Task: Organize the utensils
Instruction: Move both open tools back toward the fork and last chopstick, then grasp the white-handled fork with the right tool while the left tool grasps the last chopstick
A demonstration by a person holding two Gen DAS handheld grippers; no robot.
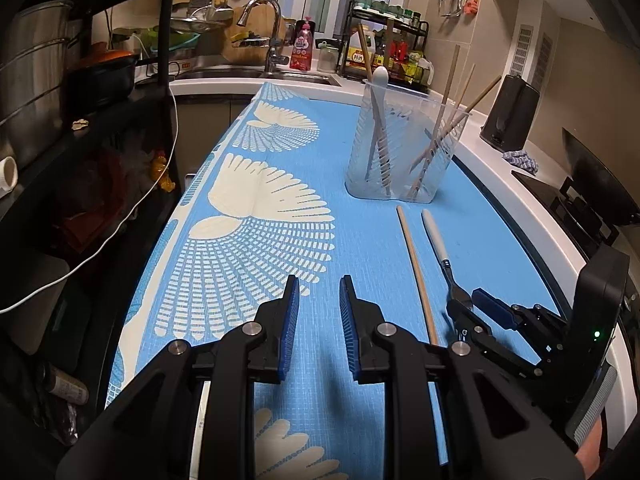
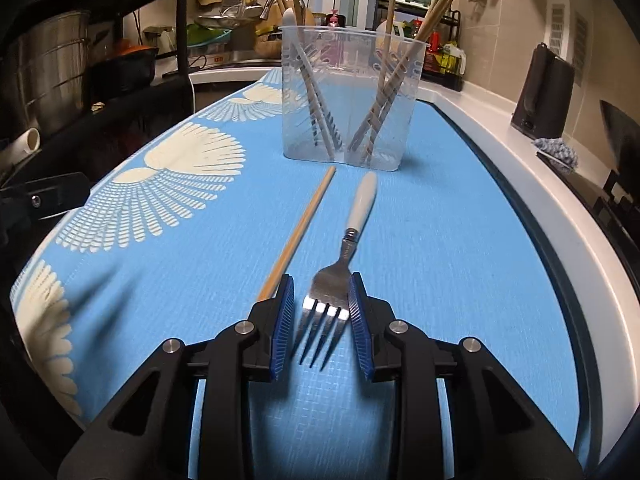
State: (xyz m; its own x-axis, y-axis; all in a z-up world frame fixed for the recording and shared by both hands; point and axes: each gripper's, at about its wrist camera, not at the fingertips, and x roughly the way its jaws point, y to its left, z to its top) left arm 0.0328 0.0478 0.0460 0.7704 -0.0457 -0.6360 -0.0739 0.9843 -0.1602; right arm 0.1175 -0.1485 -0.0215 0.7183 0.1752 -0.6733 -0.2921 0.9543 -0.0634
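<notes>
A fork (image 2: pixel 362 200) with a white handle lies on the blue mat (image 2: pixel 440 240), tines toward me. My right gripper (image 2: pixel 321 282) straddles its metal head. The right pad sits at the fork's edge and a gap shows by the left pad, so it is open. A single wooden chopstick (image 2: pixel 304 220) lies just left of the fork. Beyond them stands a clear plastic holder (image 2: pixel 352 100) with several chopsticks and a white-handled utensil inside. In the left wrist view my left gripper (image 1: pixel 320 292) hovers low over bare mat, narrowly open and empty, left of the chopstick (image 1: pixel 414 264), fork (image 1: pixel 434 236) and right gripper (image 1: pixel 466 300).
The mat covers a white counter (image 1: pixel 500 168) that curves along the right. A black appliance (image 1: pixel 510 116), a blue cloth (image 1: pixel 520 160) and a stove (image 1: pixel 580 200) sit beyond it. A sink with a faucet (image 1: pixel 264 20) is at the back. Dark shelves with pots (image 1: pixel 36 80) stand left.
</notes>
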